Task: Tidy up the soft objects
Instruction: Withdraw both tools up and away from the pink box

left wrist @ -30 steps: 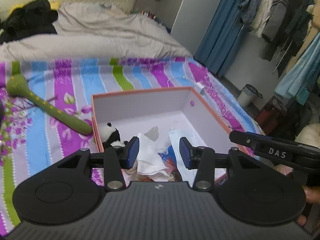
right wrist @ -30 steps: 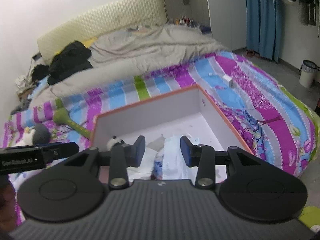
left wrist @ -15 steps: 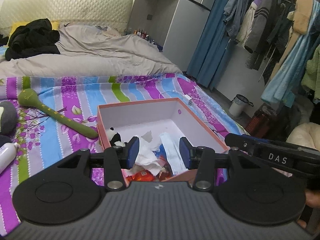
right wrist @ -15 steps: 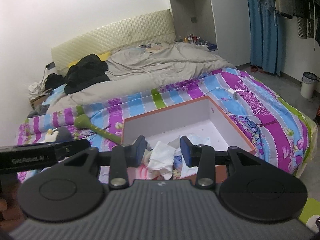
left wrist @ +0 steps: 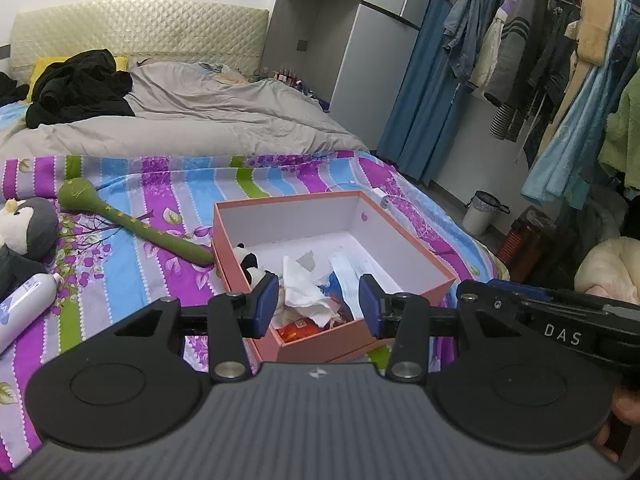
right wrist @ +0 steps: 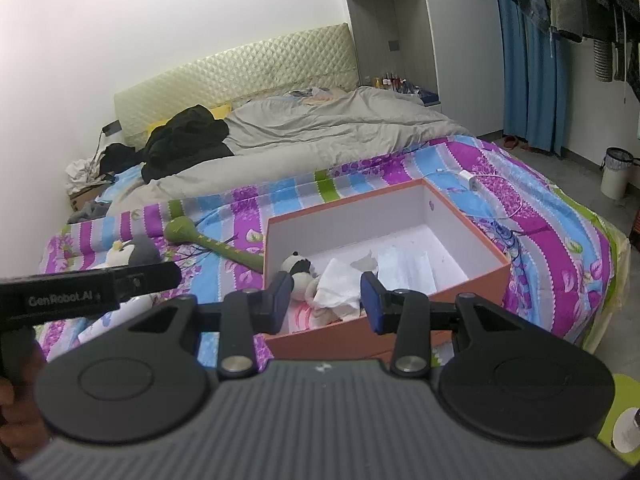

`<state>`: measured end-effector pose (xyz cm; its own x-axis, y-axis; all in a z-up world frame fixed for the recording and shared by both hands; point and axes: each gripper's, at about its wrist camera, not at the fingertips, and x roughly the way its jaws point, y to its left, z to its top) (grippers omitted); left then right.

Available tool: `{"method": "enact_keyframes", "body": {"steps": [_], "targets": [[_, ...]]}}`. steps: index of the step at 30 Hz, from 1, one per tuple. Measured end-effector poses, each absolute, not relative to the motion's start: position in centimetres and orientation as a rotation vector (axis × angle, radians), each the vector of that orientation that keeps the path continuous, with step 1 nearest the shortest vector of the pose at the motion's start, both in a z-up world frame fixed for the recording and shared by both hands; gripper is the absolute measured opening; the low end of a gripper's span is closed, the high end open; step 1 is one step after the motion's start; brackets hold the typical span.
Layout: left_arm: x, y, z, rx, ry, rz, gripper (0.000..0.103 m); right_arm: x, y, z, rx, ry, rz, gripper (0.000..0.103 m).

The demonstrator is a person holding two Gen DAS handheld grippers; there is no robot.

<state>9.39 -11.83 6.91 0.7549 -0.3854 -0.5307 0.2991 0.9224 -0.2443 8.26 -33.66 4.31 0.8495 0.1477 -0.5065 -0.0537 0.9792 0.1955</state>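
An orange box (left wrist: 408, 240) with a white inside lies on the striped bedspread. It holds a small panda plush (left wrist: 248, 264), crumpled white tissue (left wrist: 304, 288), a pale blue face mask (left wrist: 348, 276) and a red wrapper. My left gripper (left wrist: 318, 310) hovers open before the box's near corner, nothing between its fingers. My right gripper (right wrist: 324, 300) is also open and empty, just short of the box (right wrist: 472, 232), with the panda (right wrist: 298, 270) and tissue (right wrist: 340, 284) seen beyond it. A green soft mallet (left wrist: 132, 224) and a penguin plush (left wrist: 28, 228) lie left of the box.
A white bottle (left wrist: 24, 304) lies near the penguin. A grey duvet (left wrist: 192, 120) and black clothes (left wrist: 80, 84) cover the far bed. A white charger with cable (right wrist: 468, 178) lies behind the box. A bin (right wrist: 616, 172) and hanging clothes (left wrist: 540, 52) stand to the right.
Both grippers have drawn back and slightly up from the box, which now looks smaller and farther. The penguin and the bottle have come into view. Jaws unchanged.
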Motion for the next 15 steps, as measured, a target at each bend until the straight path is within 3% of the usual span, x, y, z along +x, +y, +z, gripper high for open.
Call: {"method": "enact_keyframes", "body": {"steps": [15], "targets": [[7.9, -10.7, 4.6, -0.133, 0.603, -0.340, 0.050, 6.2, -33.4, 1.3, 0.180, 0.532, 0.095, 0.041]]}}
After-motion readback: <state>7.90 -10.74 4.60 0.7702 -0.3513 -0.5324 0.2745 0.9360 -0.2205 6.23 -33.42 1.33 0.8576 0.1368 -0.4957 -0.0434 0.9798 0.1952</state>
